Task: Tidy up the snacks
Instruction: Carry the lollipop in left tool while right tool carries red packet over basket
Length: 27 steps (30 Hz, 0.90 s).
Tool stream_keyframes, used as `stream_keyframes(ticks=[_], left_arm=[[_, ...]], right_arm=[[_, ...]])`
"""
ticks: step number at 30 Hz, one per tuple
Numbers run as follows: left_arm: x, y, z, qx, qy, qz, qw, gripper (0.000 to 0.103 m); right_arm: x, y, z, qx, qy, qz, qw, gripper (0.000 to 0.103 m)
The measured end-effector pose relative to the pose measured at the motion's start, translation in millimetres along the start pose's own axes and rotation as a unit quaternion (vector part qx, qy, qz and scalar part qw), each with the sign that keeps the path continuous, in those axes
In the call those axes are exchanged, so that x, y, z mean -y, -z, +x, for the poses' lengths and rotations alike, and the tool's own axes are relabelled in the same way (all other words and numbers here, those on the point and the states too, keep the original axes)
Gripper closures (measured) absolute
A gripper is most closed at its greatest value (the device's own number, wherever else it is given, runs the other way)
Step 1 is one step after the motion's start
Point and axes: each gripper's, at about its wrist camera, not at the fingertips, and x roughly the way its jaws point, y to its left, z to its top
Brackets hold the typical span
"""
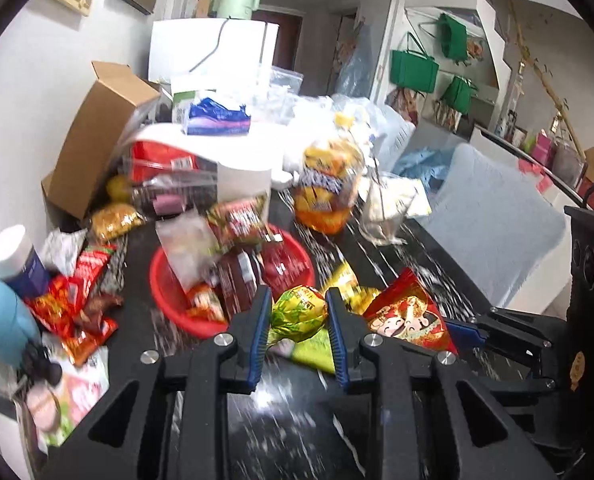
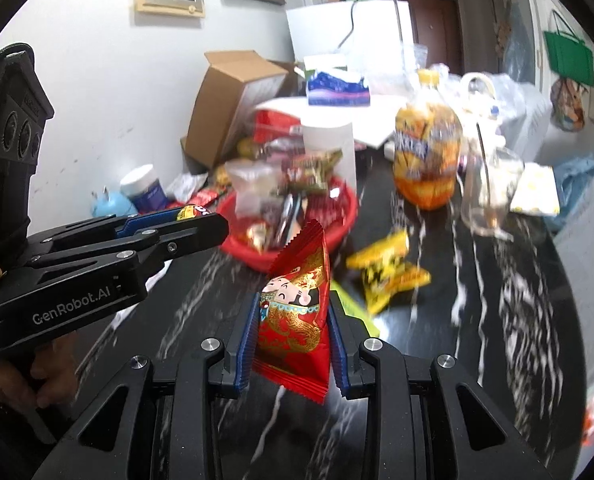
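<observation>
cardboard box [image 2: 233, 100], tissue pack [image 2: 339, 89], green bags [image 1: 413, 70]

Your left gripper [image 1: 299, 312] reaches forward and low, its two blue-padded fingers [image 1: 261, 334] closed in from both sides on a green-yellow packet [image 1: 299, 310] pinched between them. Seen from your right wrist, this gripper enters from the left side, pointing to the right, with your left hand [image 2: 21, 384] wrapped around its handle at the lower left edge.

Your right gripper [image 2: 293, 332] also points forward, fingers level and clamped on a red packet [image 2: 297, 312] that stands upright between the pads. From your left wrist, the right gripper's fingers come in from the right, aimed leftward, meeting the red packet's edge.
</observation>
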Motion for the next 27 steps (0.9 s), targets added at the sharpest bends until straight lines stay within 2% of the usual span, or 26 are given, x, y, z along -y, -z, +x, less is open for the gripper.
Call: stream_keyframes(ticks=[6,13,17,22,27], left_arm=[[-14,-31,14,0.018,-0.009,0.001,0.9998,0.076],[-33,-62,35,0.030,-0.037,0.001,0.9989,0.076],[-46,-69,44,0.036,-0.046,-0.009,0.9983,0.076],[-61,-62,71,-0.010,-0.057,-0.015,0.9982,0.076],[-67,-52,100,-0.071,-0.074,-0.007,0.9947,0.076]], right_arm=[[5,-36,14,0.020,-0.001,-0.012,1.000,0.072],[12,-80,45,0.035,-0.002,-0.035,0.999,0.072],[18,-102,62,0.041,-0.014,-0.035,0.998,0.072],[21,-115,82,0.048,-0.020,-0.026,0.998,0.072],[19,-105,105,0.009,-0.014,-0.036,0.999,0.072]])
